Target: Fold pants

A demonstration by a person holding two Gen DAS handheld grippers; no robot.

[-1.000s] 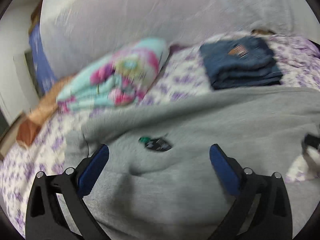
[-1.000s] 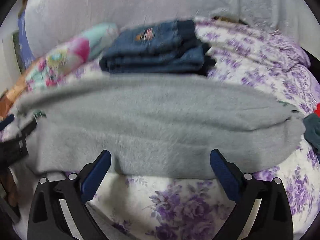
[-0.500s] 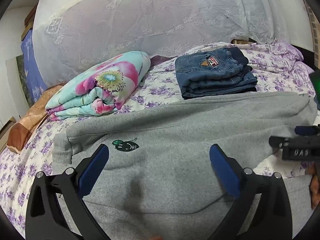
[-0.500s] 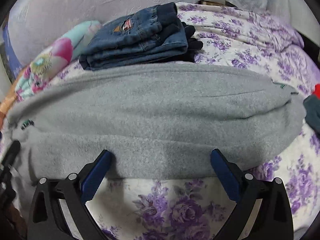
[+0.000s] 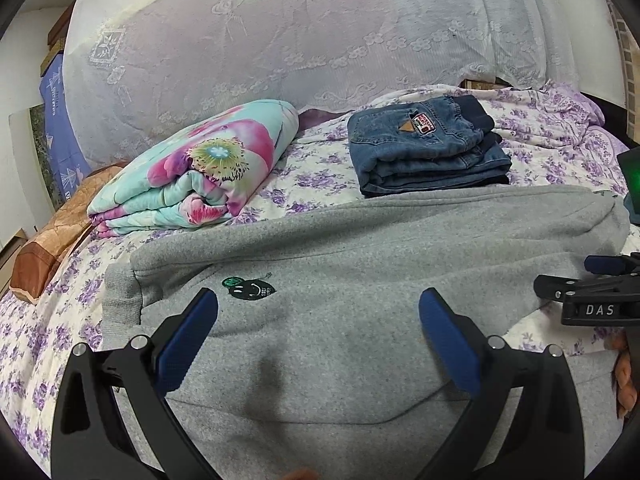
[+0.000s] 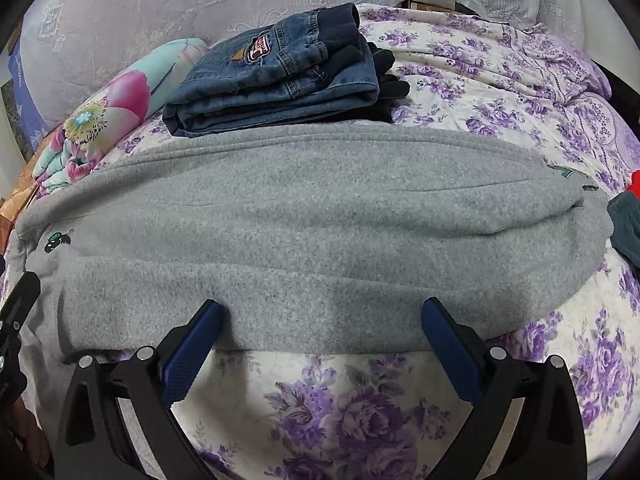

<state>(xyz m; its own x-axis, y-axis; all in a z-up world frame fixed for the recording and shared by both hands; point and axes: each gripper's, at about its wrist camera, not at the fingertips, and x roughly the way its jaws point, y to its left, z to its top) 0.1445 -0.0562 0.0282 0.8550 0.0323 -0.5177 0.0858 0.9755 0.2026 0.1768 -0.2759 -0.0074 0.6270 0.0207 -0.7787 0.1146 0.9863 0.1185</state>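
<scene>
Grey fleece sweatpants (image 5: 360,280) lie across the centre of both frames on the bed, doubled lengthwise, leg on leg, with the waistband at frame left by the small green-black logo (image 5: 248,289). Left hand-held gripper (image 5: 318,340) hovers over the waist end, jaws spread wide, gripping nothing. Right hand-held gripper (image 6: 322,344) is likewise wide open and empty, its fingertips at the near edge of the cloth in lower centre. Judged step: the lengthwise fold appears done; a crosswise fold remains. The next move calls for pinching all layers at one end together and carrying them over evenly. Surface: bedsheet (image 6: 500,92) with purple floral print, soft and creased. Folded blue jeans (image 5: 424,156) sit upper centre, a folded floral quilt (image 5: 200,176) upper left, a lace-covered headboard (image 5: 304,32) behind.
</scene>
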